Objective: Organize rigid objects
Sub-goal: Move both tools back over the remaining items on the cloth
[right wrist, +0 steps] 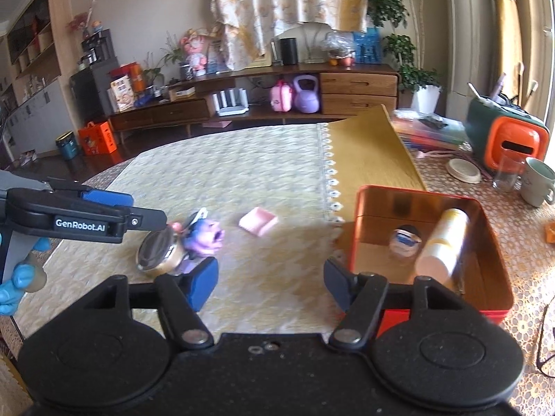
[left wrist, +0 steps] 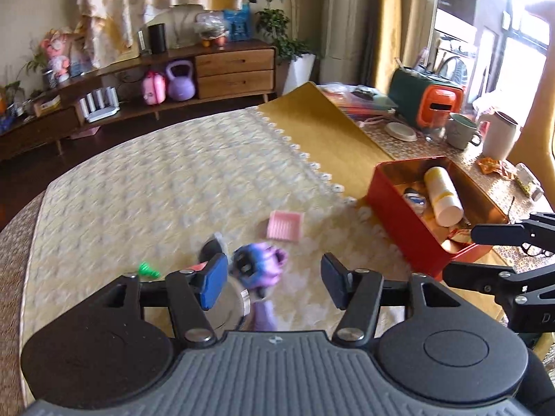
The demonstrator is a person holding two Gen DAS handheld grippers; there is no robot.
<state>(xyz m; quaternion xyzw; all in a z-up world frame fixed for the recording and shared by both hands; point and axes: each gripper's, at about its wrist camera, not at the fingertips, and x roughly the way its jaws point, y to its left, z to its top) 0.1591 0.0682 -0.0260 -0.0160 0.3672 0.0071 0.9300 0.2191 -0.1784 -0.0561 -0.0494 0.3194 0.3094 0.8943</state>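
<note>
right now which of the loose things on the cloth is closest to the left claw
The purple toy, lying with a round tin just ahead of the open left claw. The pink tray lies farther out; the green piece sits off to the side.

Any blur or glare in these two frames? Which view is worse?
Left wrist view: heavier motion blur, smearing the tablecloth and purple toy; window blown out at upper right. Right wrist view: milder blur on the white bottle in the red tin; background sharp. Both show fisheye bending.
</note>
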